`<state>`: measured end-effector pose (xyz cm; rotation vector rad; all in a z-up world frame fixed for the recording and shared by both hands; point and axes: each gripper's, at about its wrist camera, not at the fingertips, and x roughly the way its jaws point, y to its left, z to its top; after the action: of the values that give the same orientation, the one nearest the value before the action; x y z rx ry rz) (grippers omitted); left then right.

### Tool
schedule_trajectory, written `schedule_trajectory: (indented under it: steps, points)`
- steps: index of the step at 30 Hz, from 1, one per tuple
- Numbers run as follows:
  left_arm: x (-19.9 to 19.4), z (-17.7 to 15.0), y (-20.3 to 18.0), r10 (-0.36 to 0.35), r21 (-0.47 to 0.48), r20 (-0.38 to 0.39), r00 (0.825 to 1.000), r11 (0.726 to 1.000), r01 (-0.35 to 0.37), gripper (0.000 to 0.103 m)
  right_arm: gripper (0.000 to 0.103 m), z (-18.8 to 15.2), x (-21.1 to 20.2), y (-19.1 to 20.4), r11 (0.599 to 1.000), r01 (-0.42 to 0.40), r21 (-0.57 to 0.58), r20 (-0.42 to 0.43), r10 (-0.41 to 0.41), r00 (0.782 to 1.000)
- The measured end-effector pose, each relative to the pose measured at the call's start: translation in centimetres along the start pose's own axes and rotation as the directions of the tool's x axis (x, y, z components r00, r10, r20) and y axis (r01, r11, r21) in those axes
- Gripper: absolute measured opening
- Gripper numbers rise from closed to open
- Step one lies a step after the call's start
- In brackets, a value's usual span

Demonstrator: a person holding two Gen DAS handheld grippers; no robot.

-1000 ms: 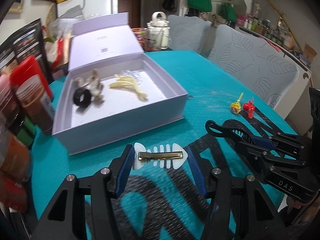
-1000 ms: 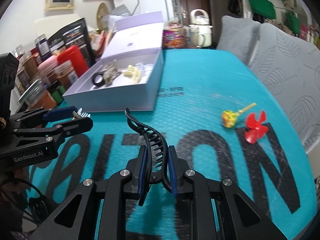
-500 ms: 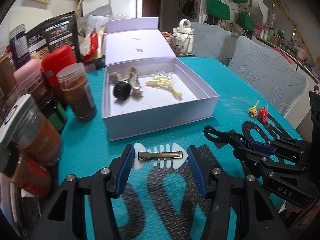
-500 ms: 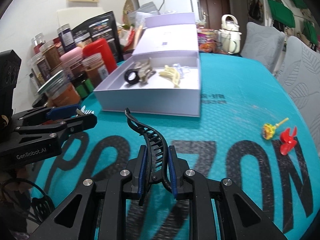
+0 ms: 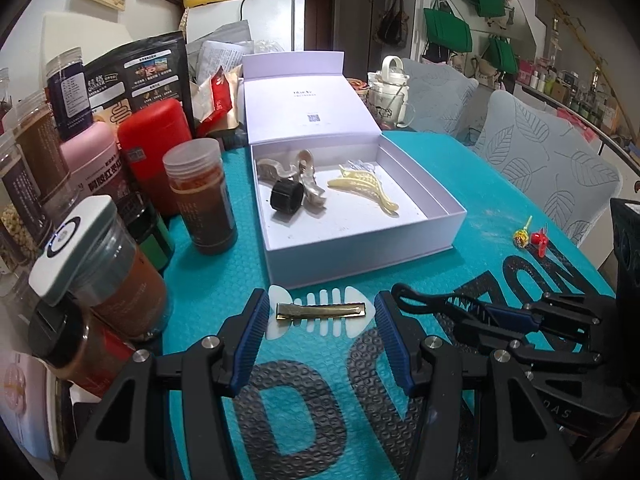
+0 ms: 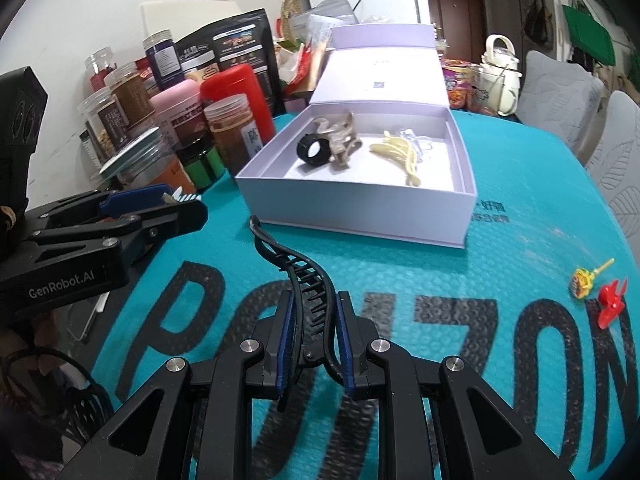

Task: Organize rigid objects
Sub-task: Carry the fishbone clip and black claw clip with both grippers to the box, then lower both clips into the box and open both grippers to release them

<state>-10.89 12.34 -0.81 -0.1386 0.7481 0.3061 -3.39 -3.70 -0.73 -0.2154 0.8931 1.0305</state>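
Observation:
My left gripper [image 5: 320, 316] is shut on a white fishbone hair clip [image 5: 320, 311] with a gold bar, held by its ends above the teal mat. My right gripper [image 6: 314, 320] is shut on a black banana hair clip [image 6: 296, 272]; the clip also shows in the left wrist view [image 5: 440, 304]. An open lilac box [image 5: 360, 256] stands just beyond both. It holds a black ring [image 5: 287, 196], beige claw clips [image 5: 304, 176], a cream banana clip [image 5: 368, 188] and a clear clip [image 5: 360, 166]. The left gripper shows at the left of the right wrist view [image 6: 176, 204].
Several jars and canisters [image 5: 200, 196] crowd the table's left side next to the box. A yellow spinning top [image 6: 582, 278] and a red propeller toy [image 6: 612, 300] lie on the mat at right. A white kettle [image 5: 390, 92] and grey chairs [image 5: 552, 172] stand behind.
Both grippers have swung leftward with their clips, so the box now sits straight ahead and the jars have come into view. Neither grip has changed.

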Motion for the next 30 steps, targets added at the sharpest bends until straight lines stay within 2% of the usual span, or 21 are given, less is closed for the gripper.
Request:
schedule_trajectory:
  steps: [9, 30]
  points:
    - [0.2, 2.2, 1.1, -0.006, 0.011, 0.025, 1.000, 1.000, 0.006, 0.054, 0.020, 2.3, 0.6, 0.5, 1.000, 0.003, -0.003, -0.006, -0.003, 1.000]
    - [1.9, 10.6, 1.9, -0.054, 0.048, 0.136, 0.989, 0.998, 0.048, 0.054, 0.020, 11.6, -0.9, -1.3, 0.999, 0.021, -0.035, 0.100, -0.017, 0.995]
